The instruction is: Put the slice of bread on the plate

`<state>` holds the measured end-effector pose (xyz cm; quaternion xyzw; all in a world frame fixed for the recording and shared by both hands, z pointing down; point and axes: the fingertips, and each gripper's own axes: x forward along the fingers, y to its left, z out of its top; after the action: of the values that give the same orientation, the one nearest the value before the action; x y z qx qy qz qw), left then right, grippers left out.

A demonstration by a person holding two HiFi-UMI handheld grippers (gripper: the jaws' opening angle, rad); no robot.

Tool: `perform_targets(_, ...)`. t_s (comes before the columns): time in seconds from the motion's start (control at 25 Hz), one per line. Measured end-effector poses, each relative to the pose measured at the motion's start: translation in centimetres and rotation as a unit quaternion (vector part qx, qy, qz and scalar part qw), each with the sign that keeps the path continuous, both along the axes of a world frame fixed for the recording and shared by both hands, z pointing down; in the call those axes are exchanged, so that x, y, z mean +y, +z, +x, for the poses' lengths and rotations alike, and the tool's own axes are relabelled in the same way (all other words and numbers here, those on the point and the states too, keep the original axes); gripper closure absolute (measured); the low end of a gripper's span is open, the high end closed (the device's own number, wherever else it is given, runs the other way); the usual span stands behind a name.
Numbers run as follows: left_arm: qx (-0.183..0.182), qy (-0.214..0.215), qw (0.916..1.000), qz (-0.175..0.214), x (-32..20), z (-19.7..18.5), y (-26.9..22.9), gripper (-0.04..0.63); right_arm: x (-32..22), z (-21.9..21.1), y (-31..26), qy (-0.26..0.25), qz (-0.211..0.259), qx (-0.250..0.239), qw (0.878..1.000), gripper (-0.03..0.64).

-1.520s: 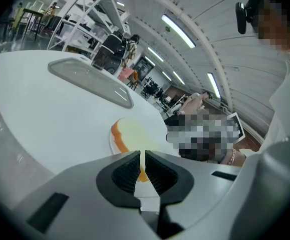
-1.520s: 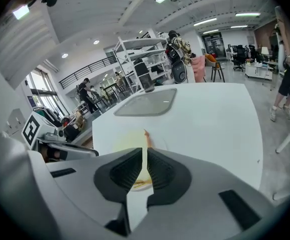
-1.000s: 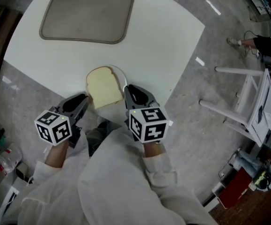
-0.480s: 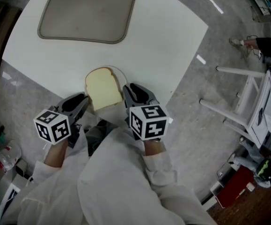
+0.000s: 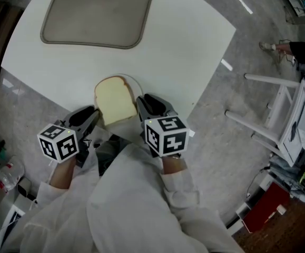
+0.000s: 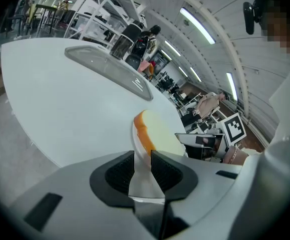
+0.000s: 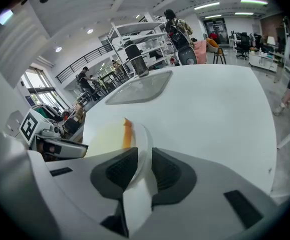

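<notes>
Fingers (image 6: 118, 172) of the left gripper (image 6: 142, 158) are clenched on the thin white rim of the plate (image 5: 137, 84), and the right gripper (image 7: 138, 160) pinches the opposite rim the same way, its dark ribbed pads closed on the plate's edge. The slice of bread (image 5: 115, 101) lies flat on that plate at the near edge of the white table (image 5: 189, 41). Its long axis runs away from the person, the domed top pointing toward the table's middle and the squarer base toward the person.

The crumb is pale yellow and smooth. From the head view the crust is only a thin outline, while the two gripper views, looking low along the plate, show it as an orange-brown band and show the slice's thickness. Farther out on the table sits a flat grey-beige tray (image 5: 97, 15), a rounded rectangle with a raised rim.
</notes>
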<state>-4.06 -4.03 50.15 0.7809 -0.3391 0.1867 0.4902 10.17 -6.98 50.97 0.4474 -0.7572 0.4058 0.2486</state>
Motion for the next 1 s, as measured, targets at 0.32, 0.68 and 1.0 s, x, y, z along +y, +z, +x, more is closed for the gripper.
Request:
perform_targets(0.32,0.009,0.003,0.9999,-0.008,-0.35,0.30,0.34,0.508,-0.16,-0.16,0.44,-0.005,-0.008,-0.012,1.000,0.538)
perform_targets(0.68,0.021,0.000,0.9997,-0.014,-0.63,0.53,0.29,0.509,-0.08,-0.40,0.40,-0.013,-0.013,-0.022,1.000,0.538)
perform_targets(1.0,0.021,0.014,0.9996,-0.009,-0.83,0.47,0.37,0.511,-0.04,-0.43,0.49,0.006,-0.015,-0.028,0.999,0.543)
